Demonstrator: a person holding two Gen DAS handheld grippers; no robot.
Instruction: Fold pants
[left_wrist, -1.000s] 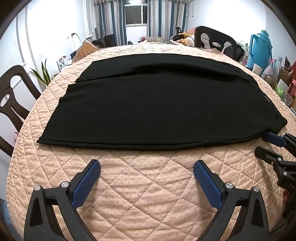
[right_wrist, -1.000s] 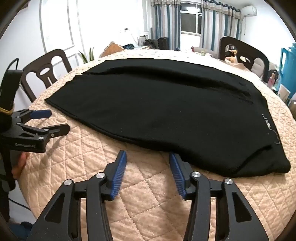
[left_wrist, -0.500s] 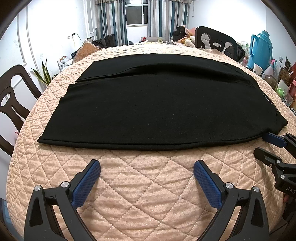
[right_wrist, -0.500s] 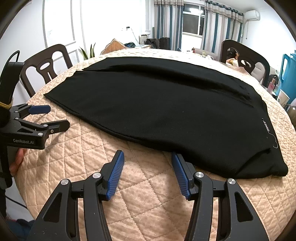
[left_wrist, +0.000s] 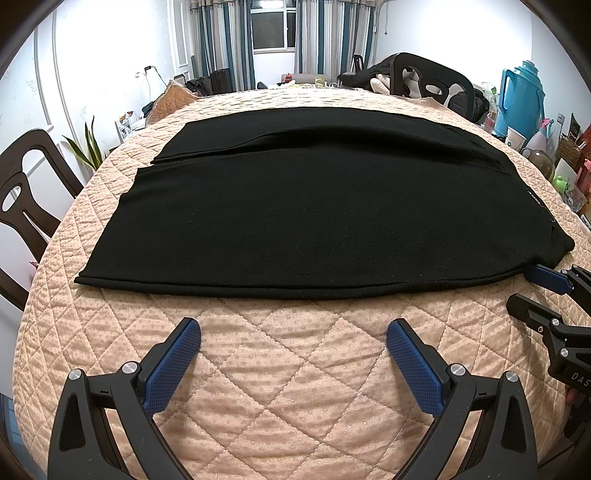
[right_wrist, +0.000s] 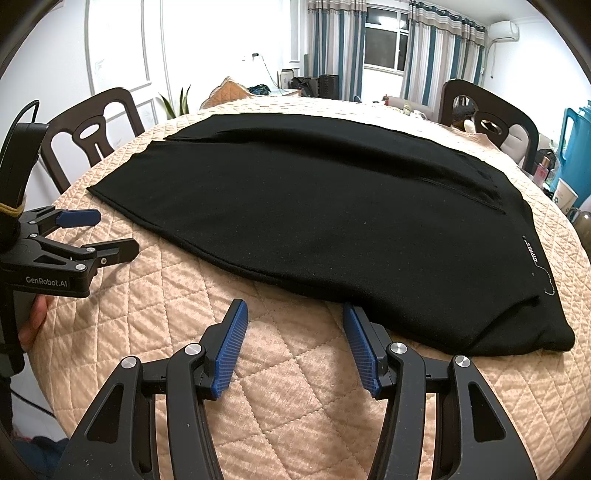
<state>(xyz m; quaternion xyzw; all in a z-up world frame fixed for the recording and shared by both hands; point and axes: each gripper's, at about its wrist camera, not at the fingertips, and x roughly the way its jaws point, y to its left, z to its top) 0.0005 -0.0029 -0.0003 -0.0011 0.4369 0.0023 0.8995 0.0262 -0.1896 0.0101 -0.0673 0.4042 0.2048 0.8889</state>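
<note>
Black pants (left_wrist: 314, 206) lie flat across the quilted peach table cover (left_wrist: 295, 369), legs to the left and waistband to the right; they also show in the right wrist view (right_wrist: 351, 221). My left gripper (left_wrist: 293, 334) is open and empty, a short way in front of the pants' near edge. My right gripper (right_wrist: 293, 312) is open and empty, with its right fingertip touching the near edge close to the waistband. Each gripper appears in the other's view: the right one (left_wrist: 532, 288) at the waist corner, the left one (right_wrist: 99, 232) near the leg hems.
Dark wooden chairs stand at the left (left_wrist: 22, 206) and the far side (left_wrist: 432, 81). A blue thermos (left_wrist: 517, 99), cups and small items crowd the right side. A plant (left_wrist: 88, 147) stands by the left wall. The table's front edge curves down just below the grippers.
The right gripper has edged forward and to the right along the near edge toward the waistband. The left gripper and the pants have hardly moved.
</note>
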